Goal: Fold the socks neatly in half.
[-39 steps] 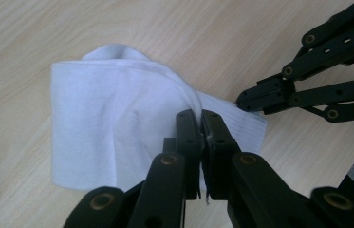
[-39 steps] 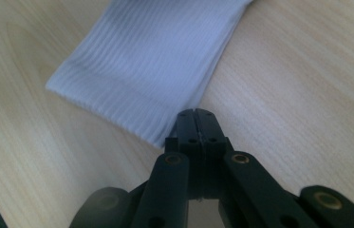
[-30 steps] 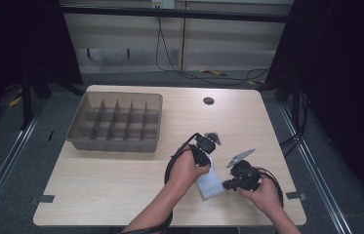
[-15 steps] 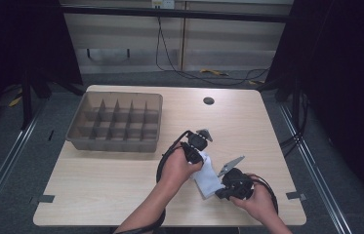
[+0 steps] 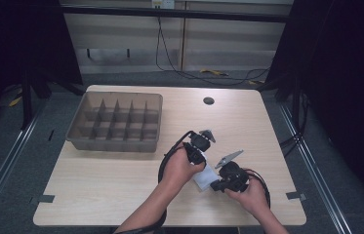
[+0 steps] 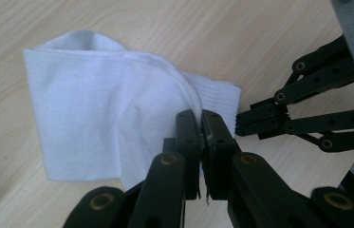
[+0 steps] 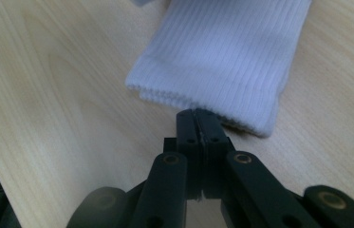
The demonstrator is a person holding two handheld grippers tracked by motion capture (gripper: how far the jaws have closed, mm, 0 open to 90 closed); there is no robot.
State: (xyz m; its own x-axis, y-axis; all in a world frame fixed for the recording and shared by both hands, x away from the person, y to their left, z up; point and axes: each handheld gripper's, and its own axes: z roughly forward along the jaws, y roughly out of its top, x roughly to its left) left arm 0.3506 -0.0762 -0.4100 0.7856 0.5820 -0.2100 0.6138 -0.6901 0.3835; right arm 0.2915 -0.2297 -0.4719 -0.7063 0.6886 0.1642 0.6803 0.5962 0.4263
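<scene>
Lying on the pale wood surface [image 5: 121, 190], near its front edge and well apart from the brown divider tray [image 5: 113, 122], the white sock [image 6: 108, 118] looks soft, light and floppy. Its ribbed cuff is the best place to pinch. The left hand-held gripper [image 6: 202, 124] is closed on a fold of it. The right hand-held gripper [image 7: 197, 119] is closed at the cuff edge; it has slid closer to the left one than before.

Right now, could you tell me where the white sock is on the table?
In the high view the white sock lies near the table's front edge, right of centre, between the left gripper and right gripper, well clear of the divided tray.
</scene>
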